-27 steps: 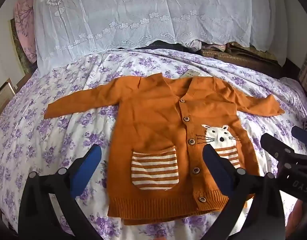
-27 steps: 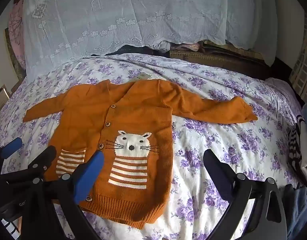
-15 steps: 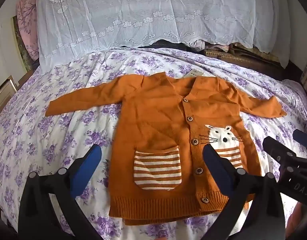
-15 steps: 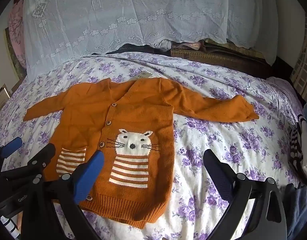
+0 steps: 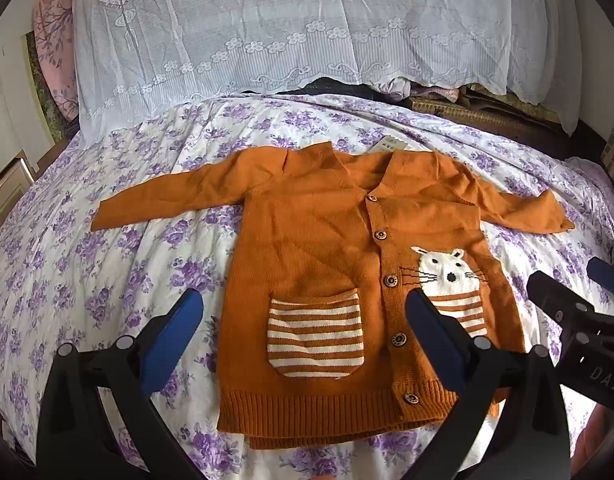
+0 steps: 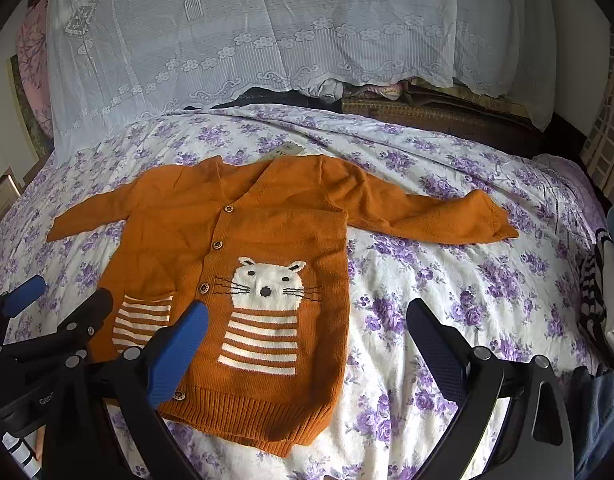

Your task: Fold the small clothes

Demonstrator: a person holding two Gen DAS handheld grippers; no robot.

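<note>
An orange knit cardigan (image 5: pixel 327 248) lies flat and face up on the bed, buttoned, sleeves spread to both sides. It has a striped pocket (image 5: pixel 315 336) and a white cat picture (image 6: pixel 267 284). It also shows in the right wrist view (image 6: pixel 235 240). My left gripper (image 5: pixel 303 320) is open and empty, held above the cardigan's lower hem. My right gripper (image 6: pixel 307 328) is open and empty, over the cardigan's lower right side. Each gripper shows at the edge of the other's view.
The bed sheet (image 5: pixel 107 272) is white with purple flowers. A white lace cloth (image 5: pixel 307 32) hangs behind the bed. Folded dark and striped clothes (image 6: pixel 599 312) lie at the right edge. A paper tag (image 5: pixel 387 145) sticks out at the collar.
Both grippers have shifted slightly; the cardigan sits a little further right in the left view. The cardigan itself has not moved.
</note>
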